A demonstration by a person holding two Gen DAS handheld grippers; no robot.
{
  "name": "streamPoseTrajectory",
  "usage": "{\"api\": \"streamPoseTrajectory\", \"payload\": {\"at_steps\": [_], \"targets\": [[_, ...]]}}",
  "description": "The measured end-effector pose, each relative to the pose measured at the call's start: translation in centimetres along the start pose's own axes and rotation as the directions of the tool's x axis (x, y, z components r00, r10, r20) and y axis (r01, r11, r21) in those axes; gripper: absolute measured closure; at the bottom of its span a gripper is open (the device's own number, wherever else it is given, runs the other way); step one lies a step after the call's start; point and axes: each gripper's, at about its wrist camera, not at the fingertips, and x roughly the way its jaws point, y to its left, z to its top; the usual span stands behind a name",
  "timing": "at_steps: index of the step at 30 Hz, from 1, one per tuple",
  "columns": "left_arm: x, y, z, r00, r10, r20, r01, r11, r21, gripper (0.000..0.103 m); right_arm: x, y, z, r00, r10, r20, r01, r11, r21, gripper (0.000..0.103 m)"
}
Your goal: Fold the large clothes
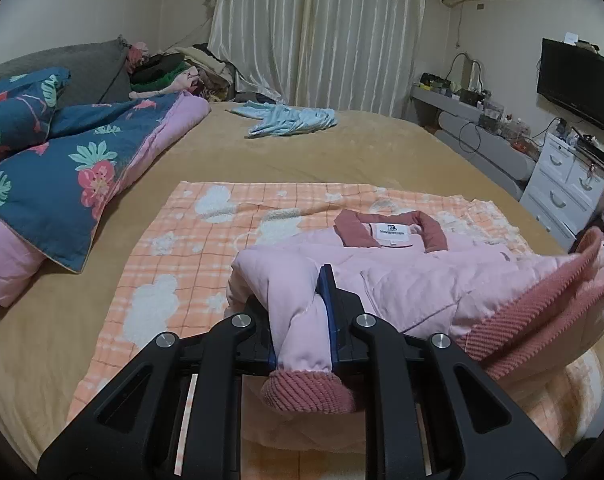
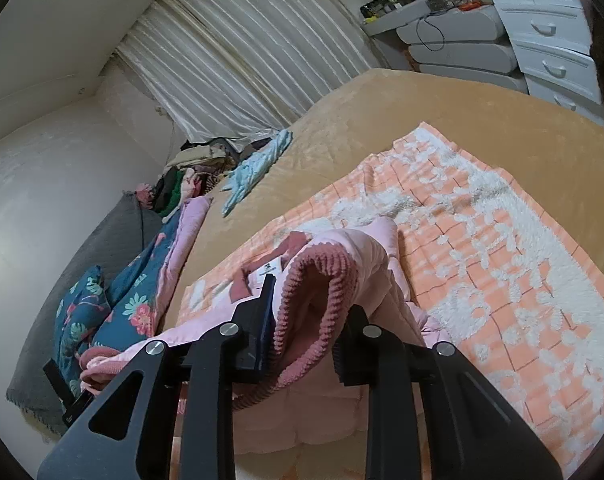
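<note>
A pink padded jacket [image 1: 402, 276] with a dusty-red collar [image 1: 354, 228] lies on an orange checked blanket [image 1: 182, 248] spread over the tan bed [image 1: 342, 148]. My left gripper [image 1: 292, 292] is shut on a pink sleeve just above its ribbed red cuff [image 1: 306, 392], lifting it over the jacket body. In the right wrist view, the jacket [image 2: 366, 248] has its ribbed red hem [image 2: 314, 292] looped loosely between the fingers of my right gripper [image 2: 312, 300]. The jaws stand slightly apart and do not squeeze the hem.
A rolled floral quilt [image 1: 62, 168] and pillows fill the bed's left side. A light blue garment [image 1: 290, 120] lies at the far end, before the curtains. A white dresser [image 1: 562, 188], grey shelves and a wall TV [image 1: 578, 80] stand past the bed's right edge.
</note>
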Motion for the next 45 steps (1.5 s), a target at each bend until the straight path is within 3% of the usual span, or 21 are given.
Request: {"api": "streamPoseTrajectory", "payload": {"at_steps": [4,6,7,8,11,15,18,22,24,26,27,29,31,35,37,42,45], "targets": [[1.1,-0.1,0.0,1.000,0.012,-0.010,-0.012,1.000,0.010,0.093,1.3,-0.8,0.2,1.000,0.015,-0.014,-0.015,0.999,0.029,0.073],[1.2,-0.2,0.1,1.000,0.010,-0.008,-0.010,1.000,0.012,0.093,1.4,-1.2,0.3,0.997,0.075,-0.009,-0.074,0.995,0.072,0.049],[1.2,-0.3,0.1,1.000,0.008,-0.005,-0.008,1.000,0.016,0.093,1.1,-1.5,0.2,0.996,0.085,0.022,-0.087,0.991,0.097,0.027],[1.2,-0.2,0.1,1.000,0.005,-0.004,-0.005,1.000,0.016,0.093,0.7,-1.6,0.2,0.994,0.094,0.049,-0.099,0.990,0.104,0.023],[1.4,-0.2,0.2,1.000,-0.004,-0.001,0.004,1.000,0.011,0.093,0.1,-1.8,0.1,0.987,0.128,0.100,-0.138,0.986,0.097,0.021],[1.6,-0.2,0.3,1.000,-0.007,-0.003,0.007,1.000,0.006,0.093,-0.4,-1.9,-1.2,0.980,0.106,0.170,-0.115,0.992,0.042,0.014],[1.7,-0.3,0.4,1.000,-0.006,-0.004,0.006,1.000,0.006,0.093,-0.5,-3.4,-3.4,0.962,0.105,0.251,-0.110,0.994,0.007,0.006],[2.1,-0.6,0.7,1.000,0.000,-0.001,0.000,1.000,0.008,0.092,0.7,-4.4,-3.6,0.974,0.050,0.222,-0.051,0.999,0.002,0.005],[2.5,-0.8,0.8,1.000,0.013,-0.002,-0.013,1.000,0.007,0.092,0.2,-4.3,-3.4,0.962,0.063,0.266,-0.060,0.998,-0.020,0.005],[3.1,-0.7,0.9,1.000,0.018,-0.006,-0.018,1.000,-0.010,0.092,-1.1,-4.4,-3.2,0.939,0.121,0.322,-0.121,0.992,-0.022,0.005],[3.3,-0.6,0.9,1.000,0.018,-0.008,-0.019,1.000,-0.021,0.090,-1.5,-4.3,-3.1,0.930,0.141,0.340,-0.139,0.990,-0.032,0.004],[3.6,-0.4,1.1,1.000,0.013,-0.007,-0.013,0.999,-0.043,0.086,-1.3,-3.5,-3.0,0.939,0.117,0.322,-0.096,0.992,-0.083,0.004],[3.9,-0.3,1.3,1.000,0.011,-0.006,-0.011,0.998,-0.064,0.079,0.1,-2.5,-3.4,0.962,0.006,0.273,0.040,0.986,-0.163,0.004],[3.8,-0.5,1.8,1.000,-0.024,-0.005,0.024,0.996,-0.088,0.056,3.4,-2.2,-4.3,0.982,-0.094,0.162,0.128,0.969,-0.210,0.004],[3.5,-0.8,1.9,0.999,-0.030,0.010,0.031,0.996,-0.082,0.035,4.5,-2.0,-4.8,0.984,-0.118,0.137,0.148,0.960,-0.237,0.004],[1.7,-1.5,1.9,0.997,-0.023,0.071,0.025,0.999,-0.029,0.017,6.3,-1.4,-6.1,0.974,-0.199,0.105,0.223,0.916,-0.334,0.004],[1.1,-0.4,1.2,0.996,-0.003,0.090,0.006,1.000,-0.028,0.013,6.7,-1.2,-6.6,0.973,-0.207,0.100,0.229,0.906,-0.355,0.004]]}}
